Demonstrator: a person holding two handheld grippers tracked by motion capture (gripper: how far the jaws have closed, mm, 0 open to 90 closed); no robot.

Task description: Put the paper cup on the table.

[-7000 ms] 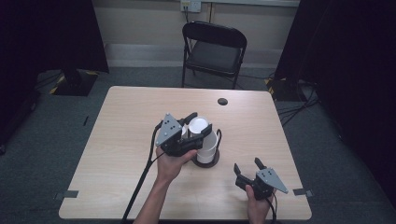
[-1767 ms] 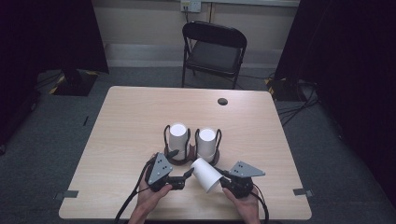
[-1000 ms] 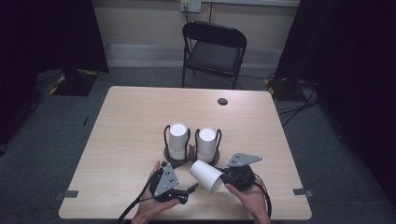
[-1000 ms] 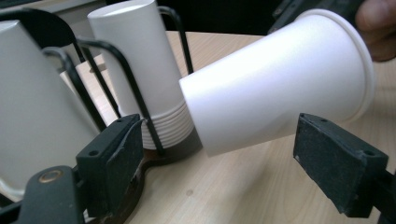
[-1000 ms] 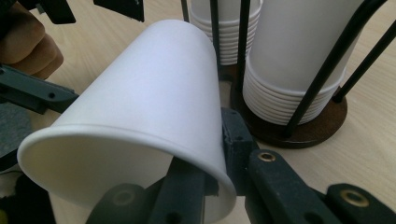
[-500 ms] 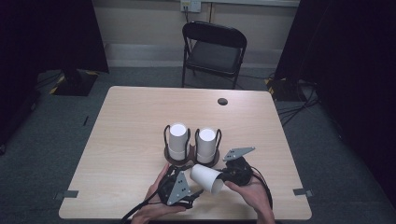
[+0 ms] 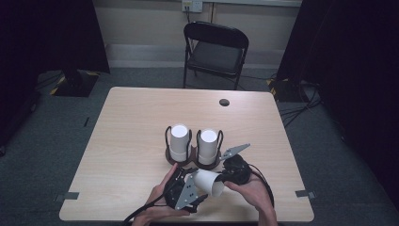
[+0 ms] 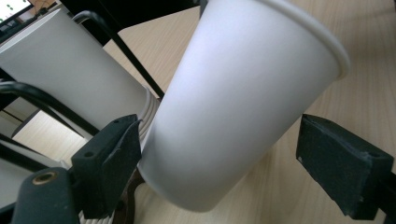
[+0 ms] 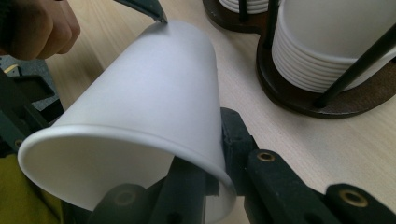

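Note:
A loose white paper cup [image 7: 209, 182] lies on its side in the air above the table's front edge. My right gripper [image 7: 222, 178] is shut on its rim, one jaw inside and one outside, as the right gripper view shows [image 9: 215, 172]. My left gripper [image 7: 195, 182] is open around the cup's narrow end [image 8: 224, 140]. Its left jaw sits against the cup wall and its right jaw stands apart. Just behind, two stacks of white cups [image 7: 179, 141] [image 7: 208, 143] stand in dark wire holders [image 9: 327, 98].
The light wooden table [image 7: 131, 122] has a small dark round disc [image 7: 224, 102] near its far edge. A black folding chair [image 7: 214, 47] stands beyond it. Cables trail from both grippers off the front edge.
The left gripper came away from the cup stacks and has swung in under the tipped cup, open around its base. The right gripper rose from the table and now holds the cup's rim.

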